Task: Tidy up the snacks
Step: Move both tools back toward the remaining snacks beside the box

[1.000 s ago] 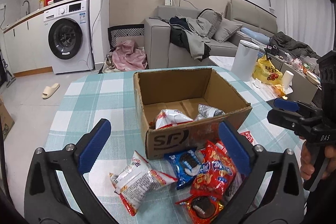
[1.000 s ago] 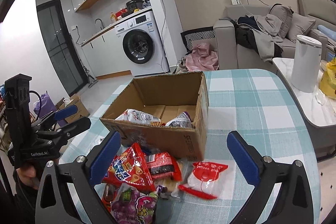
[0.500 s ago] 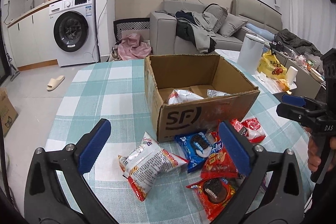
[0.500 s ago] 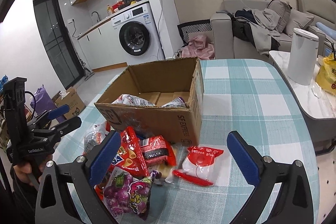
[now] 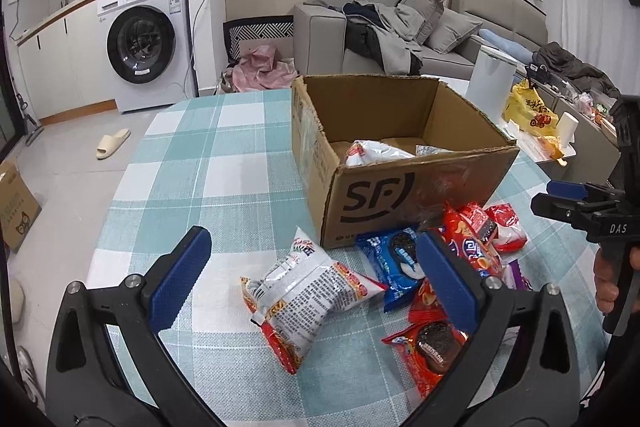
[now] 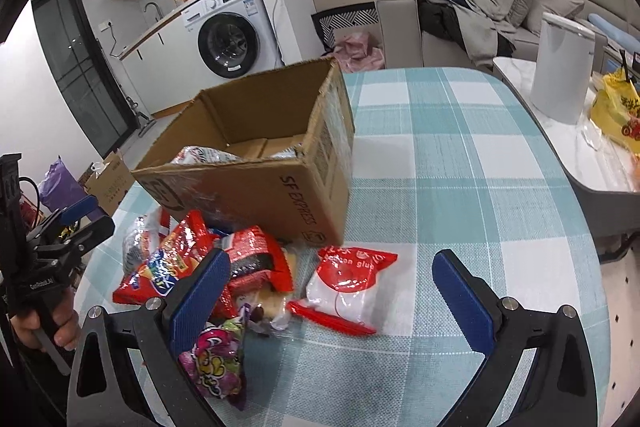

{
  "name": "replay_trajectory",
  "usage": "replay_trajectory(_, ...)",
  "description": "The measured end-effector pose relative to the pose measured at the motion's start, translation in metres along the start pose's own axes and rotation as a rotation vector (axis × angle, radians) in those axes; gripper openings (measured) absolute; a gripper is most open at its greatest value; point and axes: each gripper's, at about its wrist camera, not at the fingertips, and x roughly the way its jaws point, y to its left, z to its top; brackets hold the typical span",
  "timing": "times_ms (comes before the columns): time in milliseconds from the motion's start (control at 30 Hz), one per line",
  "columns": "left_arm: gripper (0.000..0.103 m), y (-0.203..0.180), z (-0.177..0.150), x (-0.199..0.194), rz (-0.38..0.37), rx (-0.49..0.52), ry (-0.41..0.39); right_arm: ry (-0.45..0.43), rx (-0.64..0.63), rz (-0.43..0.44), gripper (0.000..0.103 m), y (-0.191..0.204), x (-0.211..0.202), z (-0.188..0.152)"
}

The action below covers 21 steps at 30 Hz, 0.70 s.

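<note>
Cardboard box (image 5: 400,163) amid snack packets (image 5: 312,291), white canister (image 6: 560,67) beyond

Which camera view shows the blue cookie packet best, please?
The left wrist view: the blue cookie packet lies in plain sight by the cardboard box, with only its right end behind a tool finger. In the right wrist view it is buried behind the red packets and hardly shows.

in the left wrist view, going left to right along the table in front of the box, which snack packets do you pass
white and red snack bag → blue cookie packet → red chip bag → red and white packet
</note>
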Motion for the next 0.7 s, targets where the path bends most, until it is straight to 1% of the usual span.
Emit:
replay_trajectory(233, 0.102, 0.01, -0.009, 0.022, 0.029, -0.004, 0.065, 0.019, -0.005, -0.011, 0.102, -0.003, 0.01, -0.003)
replay_trajectory(500, 0.102, 0.017, -0.015, 0.042, 0.03, -0.004, 0.114, 0.043, -0.005, -0.026, 0.102, -0.006, 0.017, -0.005)
replay_trajectory(600, 0.102, 0.017, -0.017, 0.047, 0.027, 0.012, 0.129, 0.057, -0.004, -0.044, 0.102, -0.008, 0.021, -0.006)
replay_trajectory(700, 0.102, 0.015, -0.018, 0.048, 0.034, 0.038, 0.127, 0.081, -0.005, -0.063, 0.102, -0.01, 0.027, -0.008)
